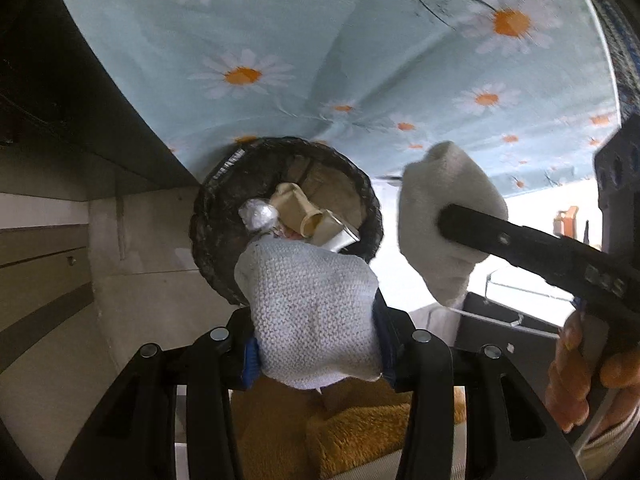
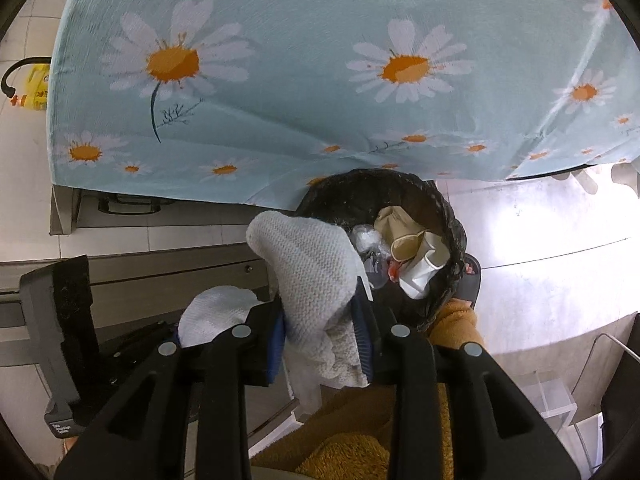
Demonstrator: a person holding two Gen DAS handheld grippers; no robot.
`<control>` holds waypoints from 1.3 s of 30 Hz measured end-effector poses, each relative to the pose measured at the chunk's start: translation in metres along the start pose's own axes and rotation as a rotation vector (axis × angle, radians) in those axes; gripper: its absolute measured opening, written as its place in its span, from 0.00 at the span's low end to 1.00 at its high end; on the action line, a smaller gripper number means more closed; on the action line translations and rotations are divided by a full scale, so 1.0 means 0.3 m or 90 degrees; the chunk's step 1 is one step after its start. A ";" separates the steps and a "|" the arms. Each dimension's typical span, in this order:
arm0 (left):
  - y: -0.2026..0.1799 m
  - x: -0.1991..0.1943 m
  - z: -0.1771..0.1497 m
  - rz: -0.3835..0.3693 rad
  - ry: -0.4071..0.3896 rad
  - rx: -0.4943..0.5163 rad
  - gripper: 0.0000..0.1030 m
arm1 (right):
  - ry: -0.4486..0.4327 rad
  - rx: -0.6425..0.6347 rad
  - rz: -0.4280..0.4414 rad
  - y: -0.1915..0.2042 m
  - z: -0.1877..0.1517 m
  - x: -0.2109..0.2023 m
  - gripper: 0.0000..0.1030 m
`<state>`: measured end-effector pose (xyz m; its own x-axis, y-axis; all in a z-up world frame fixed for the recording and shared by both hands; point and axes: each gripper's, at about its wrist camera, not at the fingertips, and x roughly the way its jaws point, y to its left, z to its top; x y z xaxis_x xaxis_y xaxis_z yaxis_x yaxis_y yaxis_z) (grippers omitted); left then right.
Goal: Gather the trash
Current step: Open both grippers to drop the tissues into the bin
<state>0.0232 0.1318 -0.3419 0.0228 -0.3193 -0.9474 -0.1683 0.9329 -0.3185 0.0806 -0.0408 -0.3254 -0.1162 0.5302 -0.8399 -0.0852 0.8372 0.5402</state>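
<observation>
The daisy cloth [image 2: 280, 80] takes up most of both views, light blue, draped over a surface and hanging down. Right below its edge is the bin [image 2: 448, 208] on the floor, black liner, already holding a beige glove [image 2: 400, 236], a white cup [image 2: 424, 268] and a silver crumpled wad [image 1: 260, 214]. The left hand-held gripper [image 1: 316, 320] hangs over the bin with a white knit cloth [image 1: 312, 304] between its jaws, pads on both sides of it. The right hand-held gripper [image 2: 320, 320] is just beside it, jaws narrow, around an off-white knit rag [image 2: 312, 272]. A hand [image 1: 580, 368] holds the right one's handle.
</observation>
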 end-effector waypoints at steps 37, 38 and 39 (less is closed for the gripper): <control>-0.039 -0.365 0.025 0.000 -0.134 0.050 0.64 | -0.177 -0.089 -0.094 0.236 -0.088 -0.365 0.61; -0.045 -0.385 0.025 -0.003 -0.143 0.055 0.64 | -0.189 -0.091 -0.097 0.248 -0.094 -0.378 0.61; -0.052 -0.407 0.024 -0.007 -0.154 0.059 0.64 | -0.202 -0.091 -0.097 0.252 -0.101 -0.397 0.61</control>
<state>0.0302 0.1575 -0.2215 0.2614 -0.2904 -0.9205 -0.0753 0.9446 -0.3194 0.0579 -0.0447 -0.1828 0.2190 0.4350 -0.8734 -0.2179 0.8943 0.3908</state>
